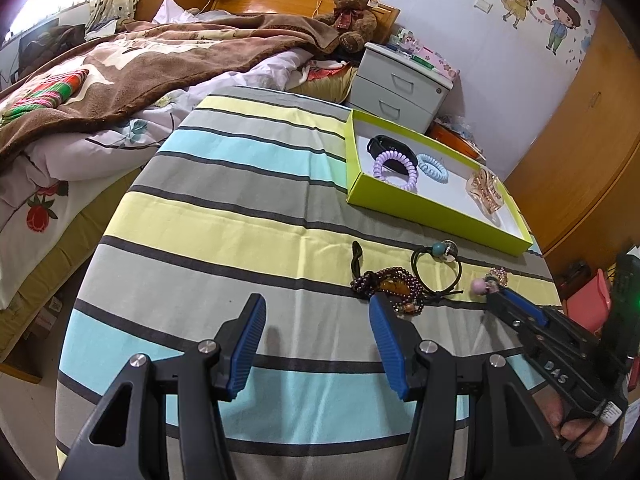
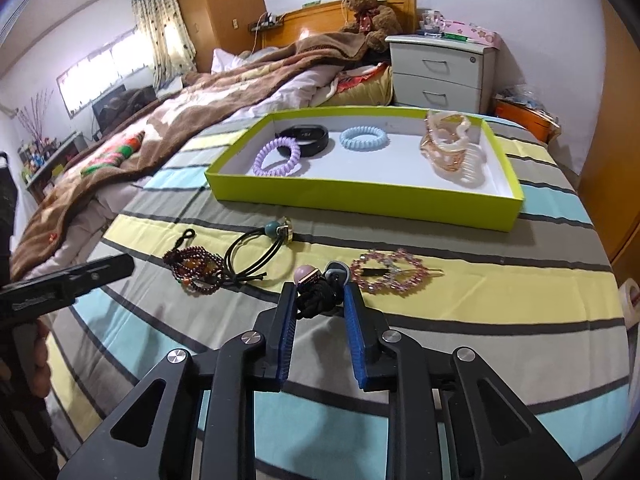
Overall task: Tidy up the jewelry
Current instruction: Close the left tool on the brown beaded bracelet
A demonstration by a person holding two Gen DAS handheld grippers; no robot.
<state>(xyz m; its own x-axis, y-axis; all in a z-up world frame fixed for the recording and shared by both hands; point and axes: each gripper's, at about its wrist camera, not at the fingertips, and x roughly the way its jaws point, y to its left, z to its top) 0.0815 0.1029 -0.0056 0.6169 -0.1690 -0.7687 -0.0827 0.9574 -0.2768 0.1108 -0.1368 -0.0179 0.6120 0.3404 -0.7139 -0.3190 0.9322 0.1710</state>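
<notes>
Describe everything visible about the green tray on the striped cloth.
The green tray is a shallow rectangular box, lime green on its outer walls and white inside, seemingly cardboard, with no lid. It rests flat on the striped cloth, beyond the loose jewelry. Inside lie a purple coil hair tie leaning against a black wristband, a blue coil hair tie apart from them, and a translucent peach hair claw at the right end. No gripper touches the tray.

The surface [image 2: 460, 264] is striped grey, yellow and blue; the tray [image 2: 360, 196] is lime-green outside, white inside.
</notes>
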